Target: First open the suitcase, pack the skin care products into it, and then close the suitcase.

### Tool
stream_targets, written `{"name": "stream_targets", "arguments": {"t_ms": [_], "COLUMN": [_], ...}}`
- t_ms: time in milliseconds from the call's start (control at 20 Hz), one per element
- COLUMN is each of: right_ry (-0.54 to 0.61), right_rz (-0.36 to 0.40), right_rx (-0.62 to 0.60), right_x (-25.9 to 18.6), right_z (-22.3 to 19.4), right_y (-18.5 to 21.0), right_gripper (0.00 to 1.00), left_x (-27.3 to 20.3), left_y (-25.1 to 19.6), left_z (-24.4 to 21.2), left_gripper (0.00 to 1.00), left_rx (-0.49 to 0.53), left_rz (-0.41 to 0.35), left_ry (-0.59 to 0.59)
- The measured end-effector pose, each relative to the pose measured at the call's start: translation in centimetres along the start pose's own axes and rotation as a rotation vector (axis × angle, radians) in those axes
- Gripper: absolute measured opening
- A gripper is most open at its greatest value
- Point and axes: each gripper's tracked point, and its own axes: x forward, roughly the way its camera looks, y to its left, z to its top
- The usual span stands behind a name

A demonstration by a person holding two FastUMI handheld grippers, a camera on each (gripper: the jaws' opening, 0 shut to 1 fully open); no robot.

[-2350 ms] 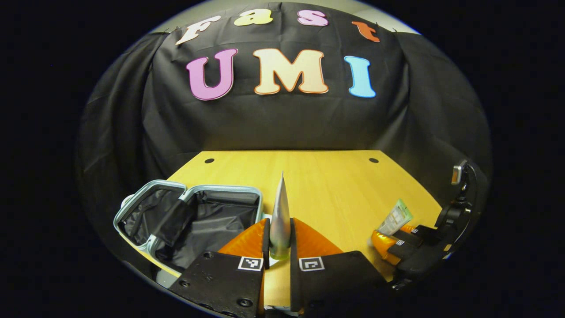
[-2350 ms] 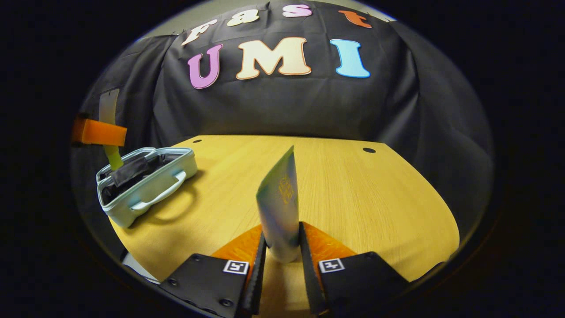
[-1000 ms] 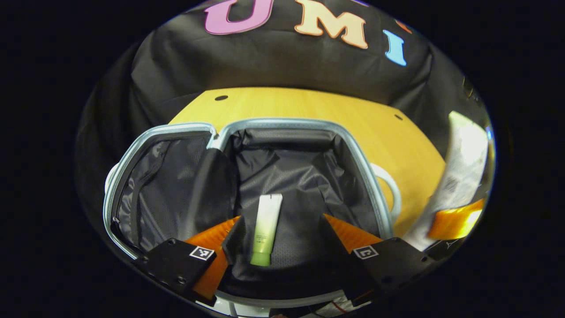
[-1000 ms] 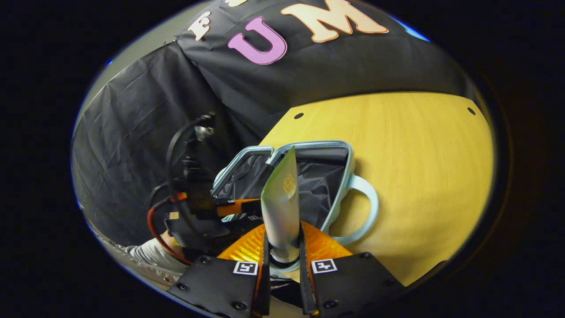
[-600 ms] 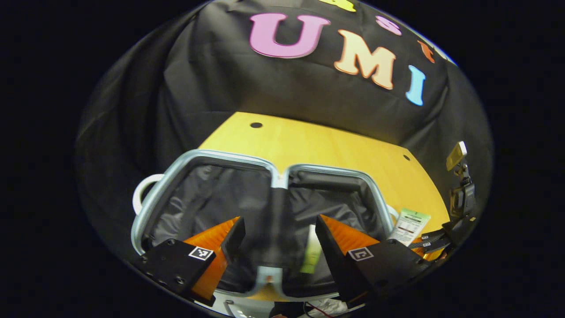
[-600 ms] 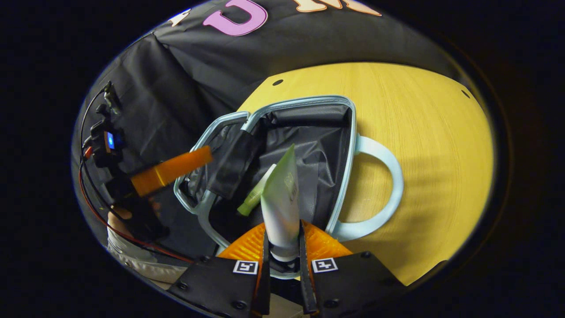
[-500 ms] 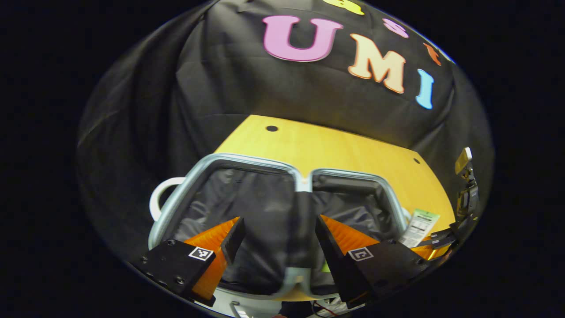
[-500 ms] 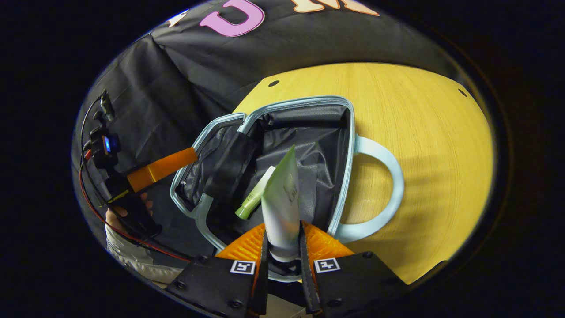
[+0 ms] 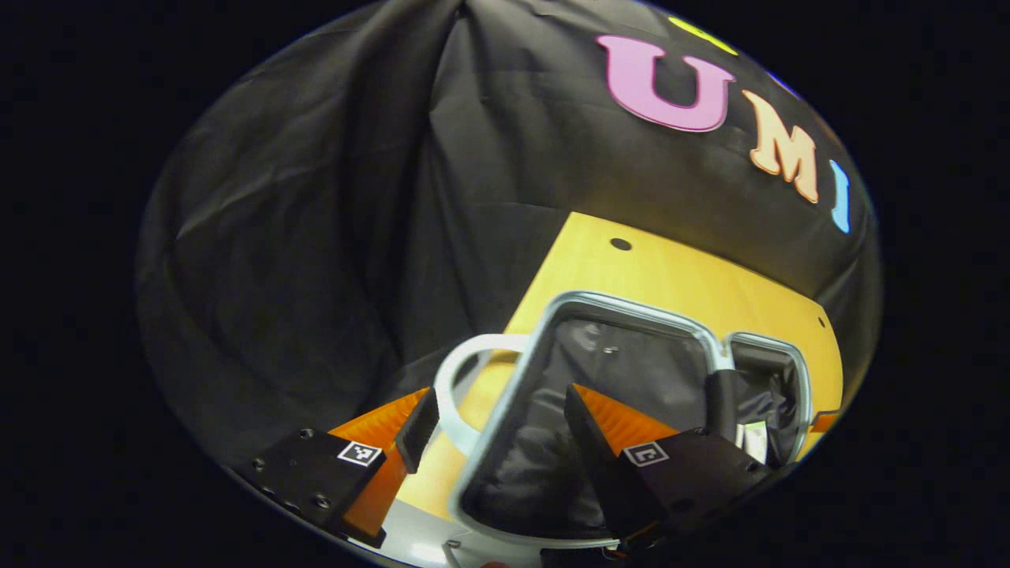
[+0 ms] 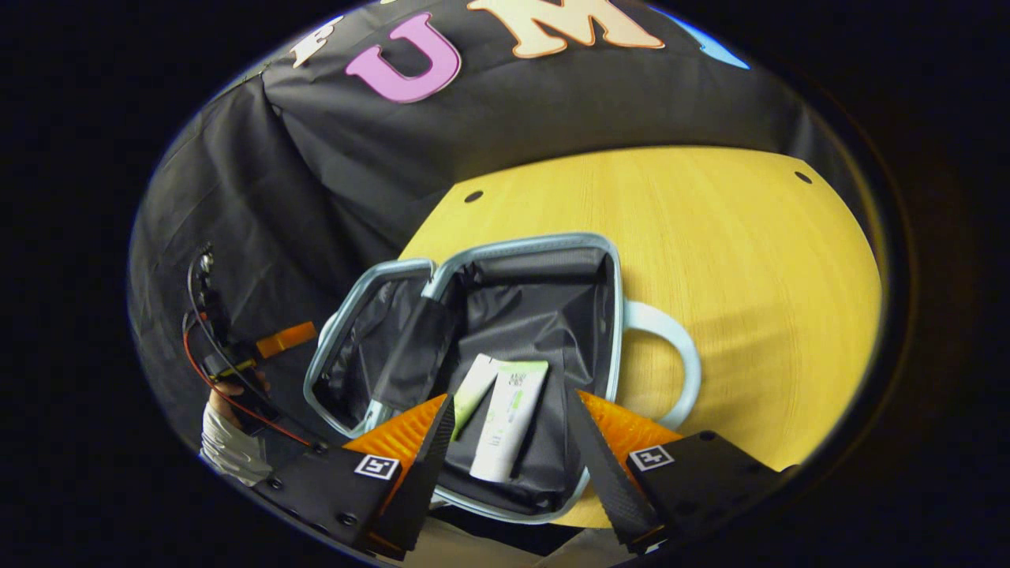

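Both tubes packed: white tube and green tube lying side by side in the open suitcase near the desk's left edge. Right gripper and left gripper spread, released. Next, best to catch the lid's outer rim and fold steadily.

Pale-blue suitcase, black lining; yellow table.

print on the white tube in the suitcase is too small to read.
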Motion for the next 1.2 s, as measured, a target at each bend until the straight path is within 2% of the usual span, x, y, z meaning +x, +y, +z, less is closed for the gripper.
{"name": "stream_targets", "arguments": {"t_ms": [150,250,550,650,700,800,850,1000,1200], "right_ry": [-0.058,-0.081,-0.095,-0.105,-0.113,-0.131,-0.140,-0.170,-0.220], "right_rz": [-0.020,-0.047,-0.103,-0.108,-0.112,-0.113,-0.115,-0.106,-0.089], "right_rx": [0.025,0.032,0.057,0.054,0.051,0.048,0.045,0.029,-0.005], "right_x": [-0.9,-1.2,-1.3,-1.5,-1.7,-1.8,-1.9,-2.3,-3.7], "right_z": [1.8,2.2,2.5,2.7,3.0,3.5,3.6,4.5,5.8], "right_y": [0.0,-0.5,-1.9,-2.2,-2.3,-2.7,-2.9,-3.6,-4.5], "right_gripper": [0.90,0.89,0.90,0.90,0.90,0.90,0.90,0.90,0.90], "left_x": [2.7,4.5,7.7,8.2,8.1,7.7,7.2,5.1,0.6], "left_y": [3.0,3.9,5.7,7.1,8.2,9.1,9.2,7.7,5.7], "left_z": [-0.3,-0.3,-2.5,-2.9,-2.5,-1.3,-0.8,1.1,5.6], "left_gripper": [0.95,0.97,0.88,0.76,0.55,0.25,0.14,0.05,0.03], "left_rx": [-0.033,-0.058,-0.067,-0.074,-0.068,-0.061,-0.052,-0.036,0.032], "left_rz": [0.027,0.018,-0.022,-0.037,-0.046,-0.079,-0.069,-0.056,-0.044], "left_ry": [0.044,0.074,0.212,0.240,0.259,0.273,0.272,0.222,0.119]}}
